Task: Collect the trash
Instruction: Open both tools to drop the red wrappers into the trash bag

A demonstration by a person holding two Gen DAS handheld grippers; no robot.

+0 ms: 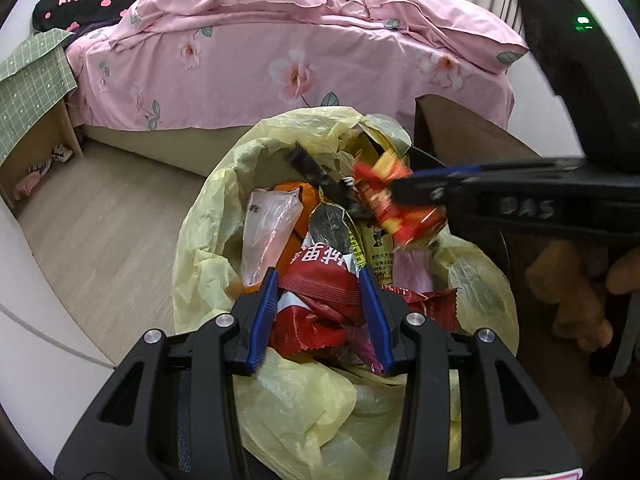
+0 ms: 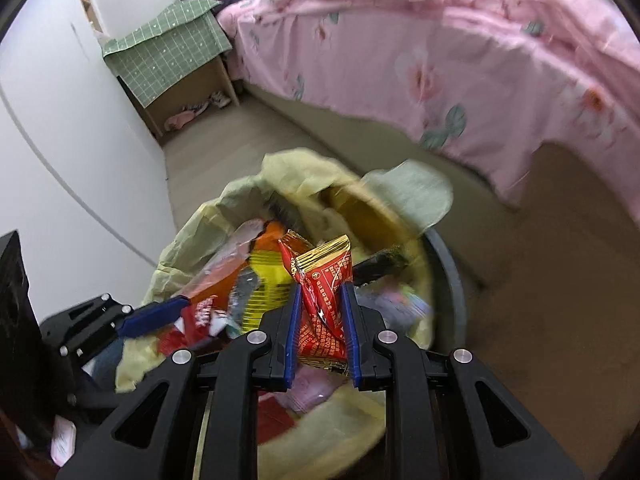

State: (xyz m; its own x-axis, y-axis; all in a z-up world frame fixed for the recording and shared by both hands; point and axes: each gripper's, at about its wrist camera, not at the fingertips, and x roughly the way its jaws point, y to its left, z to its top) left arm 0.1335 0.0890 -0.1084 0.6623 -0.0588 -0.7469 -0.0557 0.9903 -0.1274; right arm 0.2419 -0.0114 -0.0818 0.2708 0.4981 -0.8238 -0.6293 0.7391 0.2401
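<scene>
Pink floral bed (image 1: 288, 60) behind, wood floor (image 1: 112, 216) below. Bin (image 2: 452, 280) lined with yellow bag (image 1: 320, 412), full of wrappers, sits under both grippers. Left gripper (image 1: 322, 280) over the bag mouth; a red wrapper (image 1: 320, 288) lies between its blue fingers (image 1: 264, 312), but whether they pinch it or just hover apart above it, can't tell. Right gripper (image 2: 320, 292) clenched on a red-gold snack packet (image 2: 324, 292), packet upright between the pads, sticking out past the fingertips, above the trash pile.
</scene>
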